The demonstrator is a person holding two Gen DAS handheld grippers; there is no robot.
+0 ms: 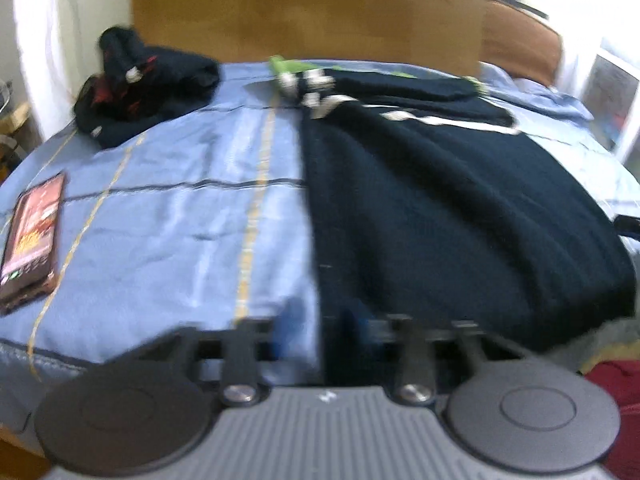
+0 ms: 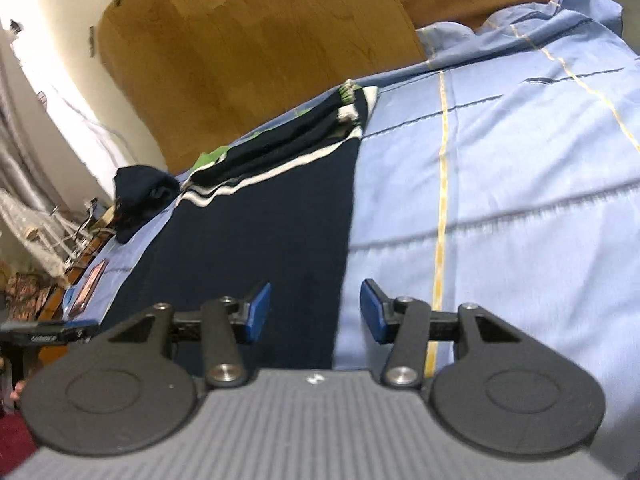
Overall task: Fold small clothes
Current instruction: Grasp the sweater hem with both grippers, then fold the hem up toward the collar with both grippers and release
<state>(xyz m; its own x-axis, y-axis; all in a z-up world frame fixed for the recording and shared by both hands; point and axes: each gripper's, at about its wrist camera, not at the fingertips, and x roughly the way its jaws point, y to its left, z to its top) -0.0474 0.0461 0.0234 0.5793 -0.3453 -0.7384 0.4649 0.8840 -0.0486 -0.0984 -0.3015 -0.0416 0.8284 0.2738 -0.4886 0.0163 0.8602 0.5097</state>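
The dark garment (image 2: 256, 216) is spread flat on the bed (image 2: 500, 184), soft and limp; its near edge is judged best pinched. The left claw (image 1: 320, 332) is seen closed, its catch unclear; the right claw (image 2: 316, 312) is held half-open, empty, over that edge.

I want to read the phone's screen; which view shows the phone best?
The left wrist view: the phone lies large and face-up at the bedsheet's left edge. The right wrist view shows it only small and edge-on.
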